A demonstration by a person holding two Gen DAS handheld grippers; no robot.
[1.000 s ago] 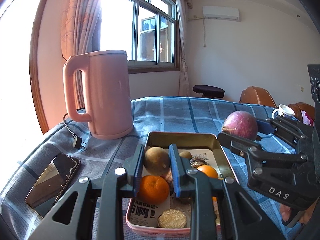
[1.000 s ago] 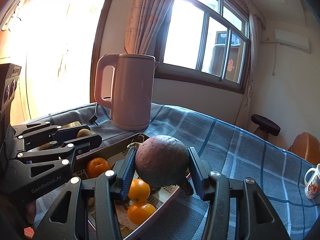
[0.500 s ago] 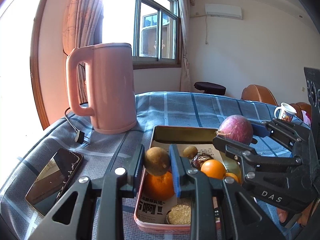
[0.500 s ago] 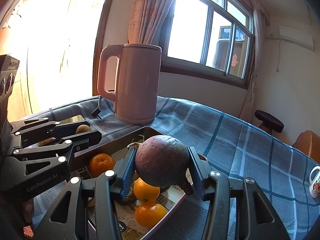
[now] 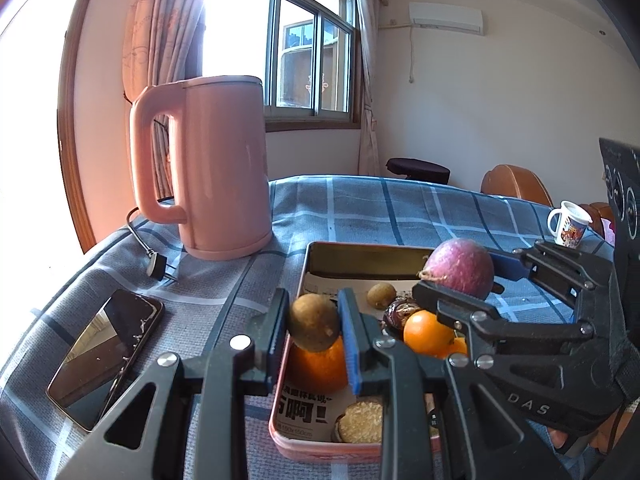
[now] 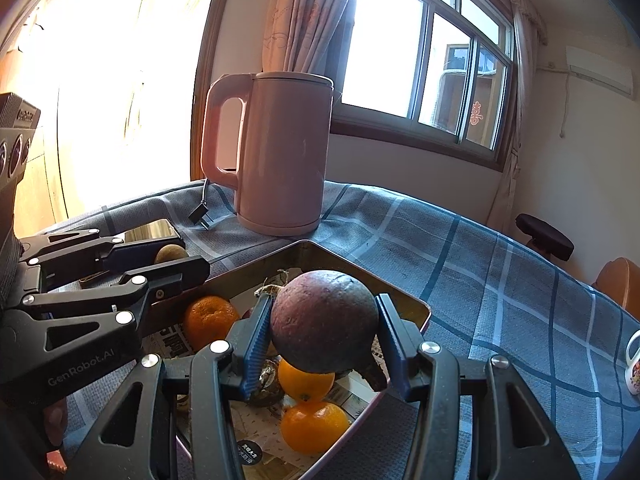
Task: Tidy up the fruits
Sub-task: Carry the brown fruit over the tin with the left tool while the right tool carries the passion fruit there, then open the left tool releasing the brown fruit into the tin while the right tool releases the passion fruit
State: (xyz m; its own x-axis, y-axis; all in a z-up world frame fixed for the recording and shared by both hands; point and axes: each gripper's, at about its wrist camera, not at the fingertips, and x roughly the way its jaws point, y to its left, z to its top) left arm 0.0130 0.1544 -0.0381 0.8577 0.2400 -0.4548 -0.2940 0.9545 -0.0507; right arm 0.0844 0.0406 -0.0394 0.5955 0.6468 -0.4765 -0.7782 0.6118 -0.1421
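Midway, we judge: left gripper (image 5: 314, 326) clamps a brown fruit (image 5: 313, 327), right gripper (image 6: 323, 336) a purple fruit (image 6: 324, 327) (oranges (image 6: 314, 419) already in the tray (image 5: 360, 249)).

The tray (image 5: 320, 446) is sitting on the tabletop (image 5: 360, 212), the kettle (image 5: 216, 168) standing behind it, the phone (image 5: 104, 356) lying left.

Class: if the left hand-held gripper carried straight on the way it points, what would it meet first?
Probably the orange in the tray, directly beyond the held brown fruit; depth is uncertain.
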